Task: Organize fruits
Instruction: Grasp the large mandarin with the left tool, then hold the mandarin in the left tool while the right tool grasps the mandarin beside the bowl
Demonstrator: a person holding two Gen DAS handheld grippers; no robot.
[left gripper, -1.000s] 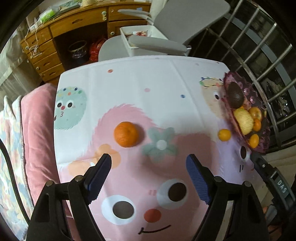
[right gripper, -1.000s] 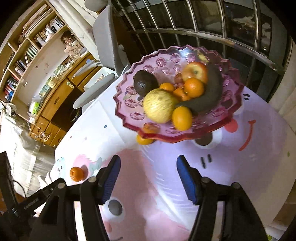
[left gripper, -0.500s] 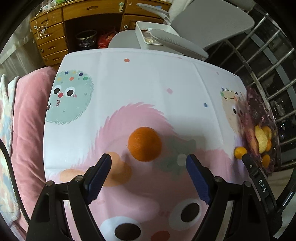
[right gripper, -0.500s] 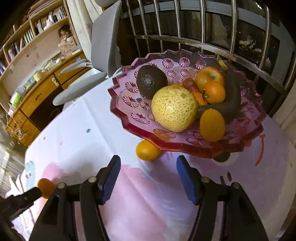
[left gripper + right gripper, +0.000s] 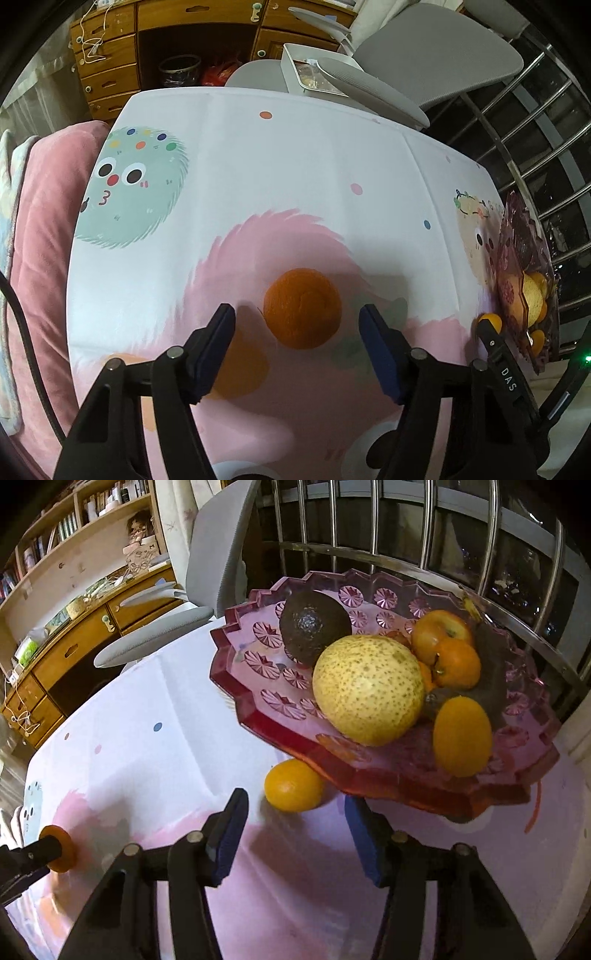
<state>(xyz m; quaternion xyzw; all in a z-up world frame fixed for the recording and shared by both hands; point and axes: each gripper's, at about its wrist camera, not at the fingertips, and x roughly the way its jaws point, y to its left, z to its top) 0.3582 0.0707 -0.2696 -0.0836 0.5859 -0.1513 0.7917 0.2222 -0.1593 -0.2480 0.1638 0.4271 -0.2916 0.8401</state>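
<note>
A large orange [image 5: 303, 308] lies on the cartoon tablecloth [image 5: 277, 177]. My left gripper [image 5: 297, 326] is open, its blue pads either side of the orange's near half, not touching. A small orange kumquat [image 5: 293, 784] lies on the cloth under the rim of the pink glass fruit bowl [image 5: 258, 635]. My right gripper [image 5: 295, 808] is open, just short of the kumquat. The bowl holds a yellow pear [image 5: 367, 688], an avocado [image 5: 314, 624], an apple [image 5: 439, 627] and several small oranges. The large orange also shows in the right wrist view [image 5: 61, 851].
A grey office chair [image 5: 424, 62] with a white box [image 5: 306, 70] on its seat stands behind the table. A wooden desk [image 5: 110, 62] is at the back. A pink cushion [image 5: 44, 221] lies along the table's left edge. Metal window bars [image 5: 406, 535] stand behind the bowl.
My left gripper has moved forward and down so the large orange now sits between its open fingers. My right gripper has dropped and closed in on the kumquat under the bowl's rim.
</note>
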